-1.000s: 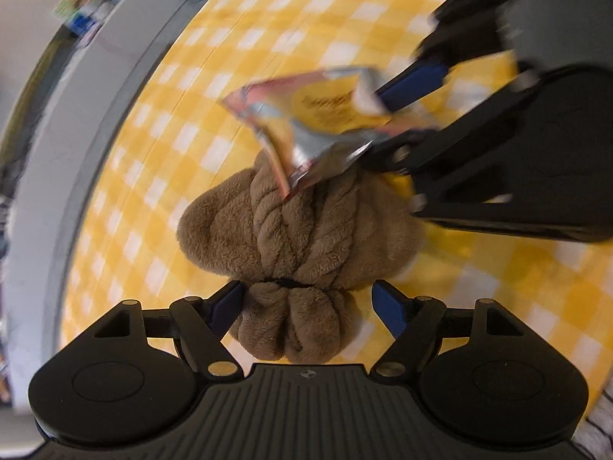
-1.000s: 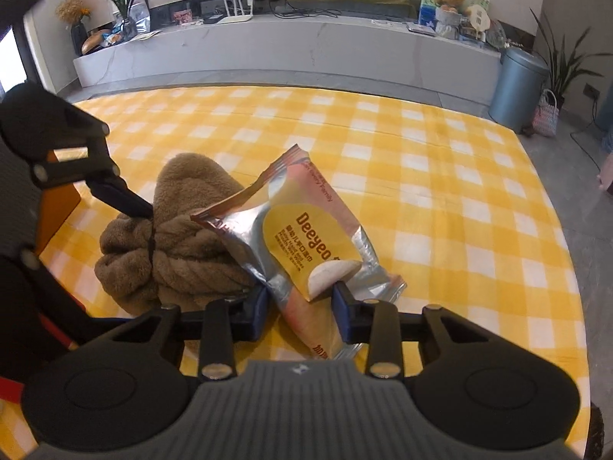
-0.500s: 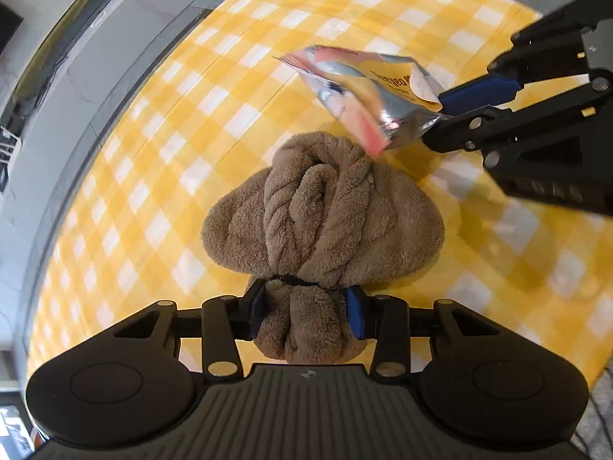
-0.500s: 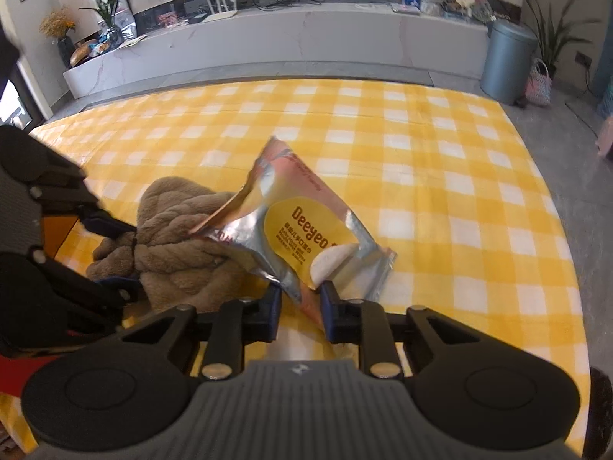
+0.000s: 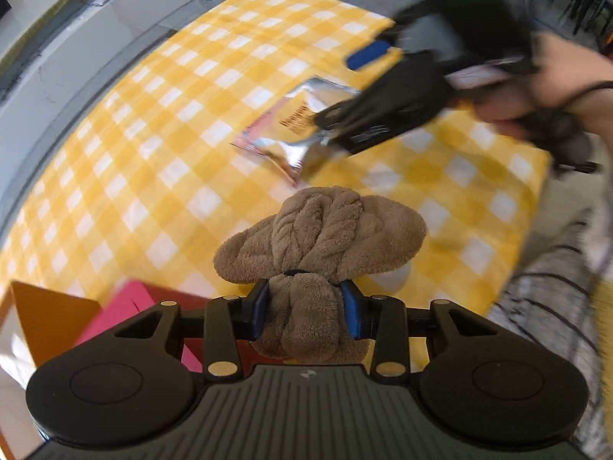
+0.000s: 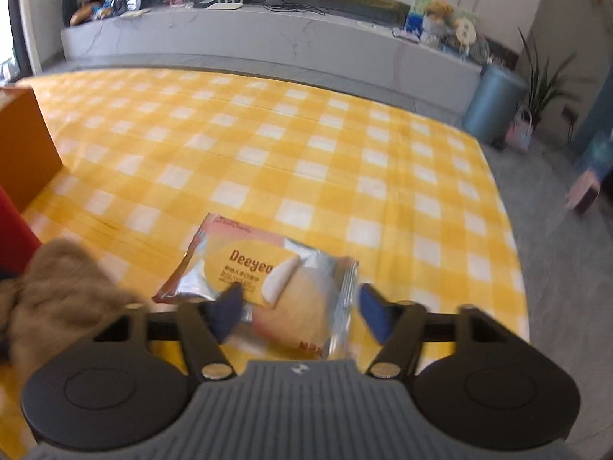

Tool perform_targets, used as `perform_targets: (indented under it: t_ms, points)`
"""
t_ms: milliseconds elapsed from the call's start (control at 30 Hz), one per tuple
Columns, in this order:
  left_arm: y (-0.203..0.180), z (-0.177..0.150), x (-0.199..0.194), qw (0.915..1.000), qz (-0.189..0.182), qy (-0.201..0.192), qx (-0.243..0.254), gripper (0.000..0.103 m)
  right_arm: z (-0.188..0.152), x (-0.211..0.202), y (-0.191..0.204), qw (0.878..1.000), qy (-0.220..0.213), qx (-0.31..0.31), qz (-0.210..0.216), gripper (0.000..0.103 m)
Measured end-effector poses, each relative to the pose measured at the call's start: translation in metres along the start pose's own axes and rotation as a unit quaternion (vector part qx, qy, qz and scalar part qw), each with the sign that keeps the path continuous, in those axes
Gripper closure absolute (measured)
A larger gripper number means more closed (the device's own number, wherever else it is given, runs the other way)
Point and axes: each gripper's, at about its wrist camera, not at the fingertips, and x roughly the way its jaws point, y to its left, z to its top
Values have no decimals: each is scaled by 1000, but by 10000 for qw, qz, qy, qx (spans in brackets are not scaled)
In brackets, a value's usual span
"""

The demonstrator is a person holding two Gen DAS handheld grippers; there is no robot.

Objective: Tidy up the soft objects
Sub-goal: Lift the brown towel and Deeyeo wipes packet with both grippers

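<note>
A brown twisted towel (image 5: 322, 230) hangs from my left gripper (image 5: 306, 308). Its blue pads press on the towel's tied lower end, and the jaws are still closing on it. The towel shows blurred at the left edge of the right wrist view (image 6: 61, 291). A silver and yellow snack packet (image 6: 253, 272) lies flat on the yellow checked cloth (image 6: 306, 145). My right gripper (image 6: 299, 310) straddles the packet's near end with its jaws opening; the pads stand clear of it. In the left wrist view the packet (image 5: 291, 130) lies under the right gripper (image 5: 346, 86).
An orange box (image 6: 23, 145) and a red box (image 6: 11, 230) stand at the cloth's left edge; they appear below the towel as orange (image 5: 49, 318) and pink (image 5: 126, 306). A person's hand (image 5: 555, 88) holds the right gripper. A grey bin (image 6: 492, 103) stands on the floor beyond.
My left gripper shut on the towel's tied end and lifted it off the cloth toward the boxes. My right gripper, which held the packet raised, let go; the packet now lies flat.
</note>
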Motion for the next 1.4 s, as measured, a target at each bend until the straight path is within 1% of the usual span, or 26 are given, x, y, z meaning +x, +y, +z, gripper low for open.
perform_targets:
  t_ms: [67, 133, 167, 233, 267, 333, 400, 433, 533, 567, 633, 733, 767, 867, 900, 933, 967, 1067, 1267, 1333, 1400]
  points:
    - [0, -2, -5, 9998, -164, -39, -89, 59, 2, 9, 5, 9998, -57, -97, 167, 12]
    - [-5, -6, -7, 9999, -136, -79, -59, 59, 4, 16, 8, 9992, -23, 26, 398, 8]
    - [-7, -9, -6, 9999, -79, -82, -11, 59, 6, 19, 9, 9990, 46, 201, 403, 6]
    - [-11, -8, -3, 9999, -38, -95, 43, 59, 10, 23, 7, 9969, 161, 659, 387, 5]
    - [-12, -9, 0, 9999, -71, -72, 46, 59, 11, 23, 5, 9950, 168, 905, 395, 2]
    - [-16, -9, 8, 9999, -100, -29, 89, 59, 12, 26, -1, 9892, 277, 1401, 332, 3]
    - [-23, -10, 18, 9996, 72, 60, 268, 59, 10, 33, -7, 9829, 488, 1755, 264, 2]
    - [-27, -11, 21, 9993, 132, 88, 342, 58, 9, 36, -7, 9819, 496, 1815, 218, 2]
    - [-34, -11, 30, 9989, 177, 115, 407, 56, 10, 39, -5, 9819, 484, 1828, 130, 2]
    - [-35, -10, 33, 9988, 202, 139, 413, 53, 11, 40, -4, 9814, 476, 1858, 109, 2]
    - [-40, -11, 39, 9982, 323, 180, 464, 50, 14, 42, 0, 9815, 507, 1844, 58, 2]
    - [-45, -10, 47, 9966, 564, 210, 556, 49, 13, 45, 11, 9856, 577, 1584, -111, 2]
    - [-45, -9, 50, 9964, 605, 225, 548, 47, 12, 46, 15, 9874, 561, 1468, -178, 2]
    - [-43, -7, 57, 9962, 703, 223, 469, 46, 10, 44, 21, 9898, 524, 1306, -224, 2]
    - [-42, -7, 57, 9968, 675, 178, 386, 48, 8, 43, 20, 9902, 547, 1278, -159, 2]
    - [-39, -7, 56, 9975, 635, 176, 245, 52, 8, 43, 19, 9908, 571, 1227, -91, 2]
    - [-36, -6, 56, 9978, 628, 175, 132, 54, 7, 43, 17, 9912, 578, 1192, -32, 4]
    - [-35, -4, 57, 9980, 599, 181, 128, 56, 5, 39, 13, 9911, 559, 1206, 19, 12]
    - [-28, -10, 45, 9991, 410, 68, -118, 57, 3, 34, 12, 9925, 514, 1104, 82, 16]
    - [-27, -12, 38, 9991, 394, -53, -171, 57, 3, 32, 10, 9924, 492, 1123, 142, 17]
    - [-19, -15, 27, 9989, 284, -221, -286, 57, 2, 28, 5, 9905, 463, 1273, 232, 21]
